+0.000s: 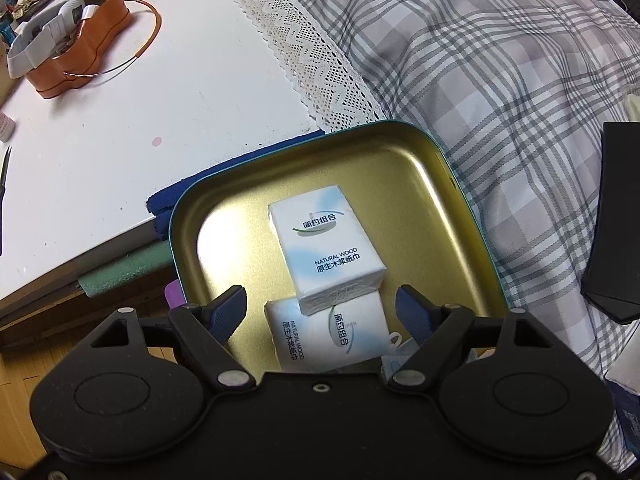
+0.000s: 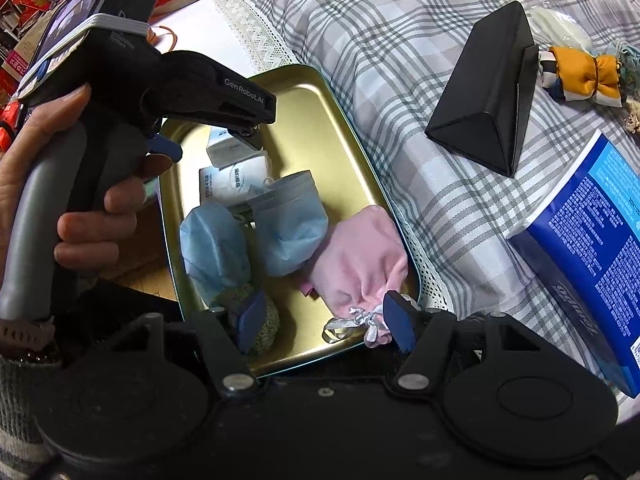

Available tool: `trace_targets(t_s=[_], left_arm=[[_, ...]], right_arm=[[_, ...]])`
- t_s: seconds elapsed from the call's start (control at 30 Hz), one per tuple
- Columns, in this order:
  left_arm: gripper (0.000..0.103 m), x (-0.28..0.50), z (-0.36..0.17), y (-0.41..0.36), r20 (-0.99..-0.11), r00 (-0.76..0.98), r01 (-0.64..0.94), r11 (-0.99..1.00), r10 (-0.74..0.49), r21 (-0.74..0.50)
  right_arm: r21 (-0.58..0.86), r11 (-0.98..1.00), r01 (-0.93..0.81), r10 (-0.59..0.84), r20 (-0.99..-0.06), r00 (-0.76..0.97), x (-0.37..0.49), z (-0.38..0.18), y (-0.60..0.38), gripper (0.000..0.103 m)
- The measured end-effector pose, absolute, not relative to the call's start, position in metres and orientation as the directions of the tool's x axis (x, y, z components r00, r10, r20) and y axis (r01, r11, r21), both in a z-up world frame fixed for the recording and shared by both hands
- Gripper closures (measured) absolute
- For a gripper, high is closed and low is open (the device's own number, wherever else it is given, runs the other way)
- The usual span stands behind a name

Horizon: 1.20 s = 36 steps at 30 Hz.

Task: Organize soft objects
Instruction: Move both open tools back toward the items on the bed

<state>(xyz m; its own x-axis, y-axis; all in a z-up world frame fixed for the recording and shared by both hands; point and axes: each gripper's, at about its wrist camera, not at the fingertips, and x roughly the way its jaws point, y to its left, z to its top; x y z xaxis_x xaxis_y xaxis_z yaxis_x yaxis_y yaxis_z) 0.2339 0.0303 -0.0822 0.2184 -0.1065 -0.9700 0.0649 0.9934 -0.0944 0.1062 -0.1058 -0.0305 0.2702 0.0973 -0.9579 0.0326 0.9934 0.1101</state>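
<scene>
The left gripper point(image 1: 320, 304) hangs over a gold-coloured tin tray point(image 1: 400, 160) with a teal rim. Its blue pads stand apart and press on nothing, so the claw is released. Two white tissue packs lie in the tray below it: the upper tissue pack point(image 1: 326, 246) rests partly on the lower tissue pack point(image 1: 328, 336), which lies between the pads without touching them. This view also shows the white table point(image 1: 140, 120) with an orange tin point(image 1: 76, 60), and a lace edge point(image 1: 312, 60) beside the plaid bedcover point(image 1: 500, 80).

The right wrist view shows the near half of the tray point(image 2: 320, 92), which the left view hides. There lie two blue face masks point(image 2: 288, 224), a pink pouch point(image 2: 360, 256) with a silver ribbon point(image 2: 352, 320), and a green knitted thing point(image 2: 264, 320). The right gripper point(image 2: 324, 320) is also released; one pad is just beside the ribbon, the other is over the green thing. A hand point(image 2: 80, 200) holds the left gripper's handle here. On the bedcover lie a black triangular case point(image 2: 492, 92), a blue tissue package point(image 2: 592, 240) and a yellow bow point(image 2: 580, 72).
</scene>
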Motion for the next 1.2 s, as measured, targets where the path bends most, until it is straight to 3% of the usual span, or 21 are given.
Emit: trace_targets(t_s=[0.63,1.2], left_arm=[[0.025,0.231,-0.094,0.018,-0.98,0.182,0.093,0.993,-0.086,-0.07],[0.025,0.194,-0.084,0.009,-0.97,0.186,0.173,0.977,-0.159,-0.127]], right_arm=[[0.135,0.988,0.075,0.104,-0.942,0.32,0.089,-0.012,-0.125,0.038],[0.166,0.976,0.138,0.096,-0.906,0.413,0.052,0.023,-0.173,0.037]])
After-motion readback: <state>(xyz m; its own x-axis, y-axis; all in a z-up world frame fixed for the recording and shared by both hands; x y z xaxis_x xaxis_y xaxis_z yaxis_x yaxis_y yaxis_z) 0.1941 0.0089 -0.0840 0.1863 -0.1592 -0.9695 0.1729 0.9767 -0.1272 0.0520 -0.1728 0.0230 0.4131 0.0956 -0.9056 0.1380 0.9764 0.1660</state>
